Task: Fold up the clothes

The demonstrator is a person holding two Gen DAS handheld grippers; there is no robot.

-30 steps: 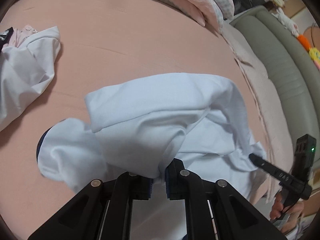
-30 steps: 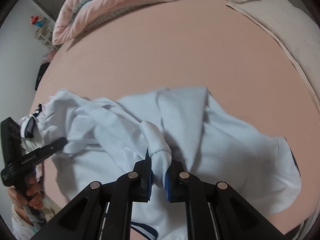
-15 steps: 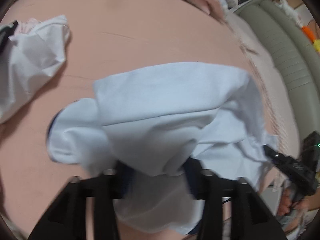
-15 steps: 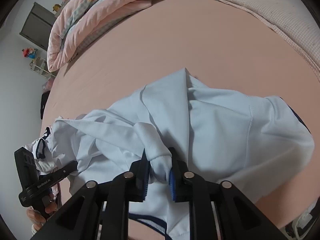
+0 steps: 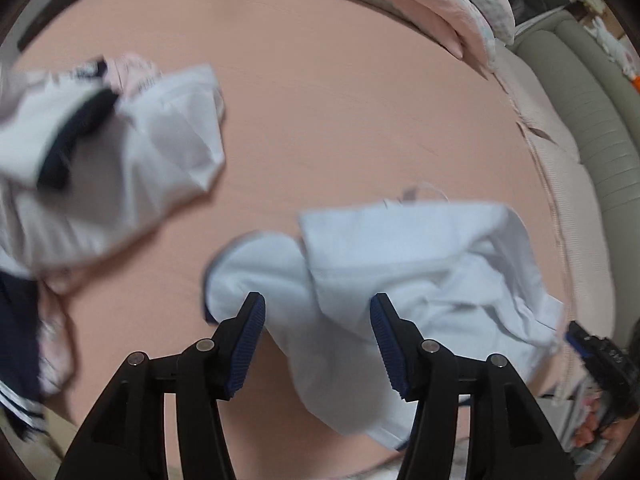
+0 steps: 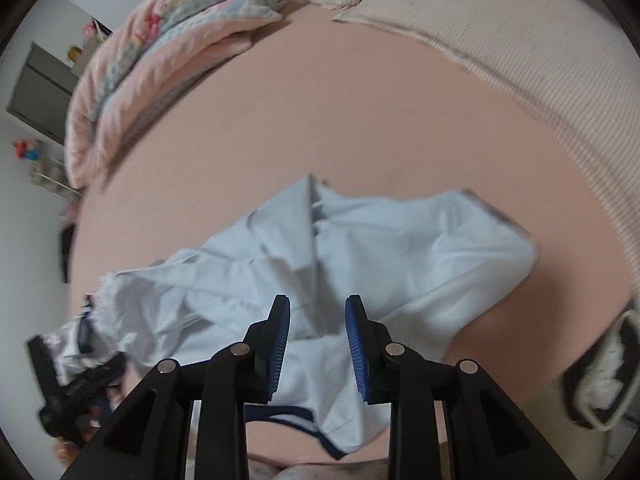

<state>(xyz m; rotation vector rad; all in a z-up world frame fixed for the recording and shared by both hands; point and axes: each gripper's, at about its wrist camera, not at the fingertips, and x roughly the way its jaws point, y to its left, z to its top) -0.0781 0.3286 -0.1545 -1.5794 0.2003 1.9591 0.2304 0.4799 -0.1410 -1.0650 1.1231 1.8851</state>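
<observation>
A pale blue shirt [image 5: 404, 264] with dark navy trim lies crumpled on the pink bed sheet [image 5: 340, 112]. My left gripper [image 5: 316, 304] hangs open just above its near edge, nothing between the blue pads. In the right wrist view the same shirt [image 6: 360, 248] spreads across the sheet [image 6: 360, 120], its navy hem at the bottom. My right gripper [image 6: 318, 308] is open over it, holding nothing. The right gripper [image 5: 600, 356] shows at the lower right of the left wrist view, and the left gripper [image 6: 80, 380] at the lower left of the right wrist view.
A heap of white and navy clothes [image 5: 100, 152] lies on the bed's left part. Folded pink quilts [image 6: 160, 52] sit at the far side, with a beige blanket [image 6: 520, 40] on the right. A grey-green sofa [image 5: 592, 112] borders the bed. A shoe [image 6: 600, 368] lies on the floor.
Both grippers have opened and let go of the shirt, which has dropped onto the sheet. Both have pulled back, and the left one has swung to show the clothes heap.
</observation>
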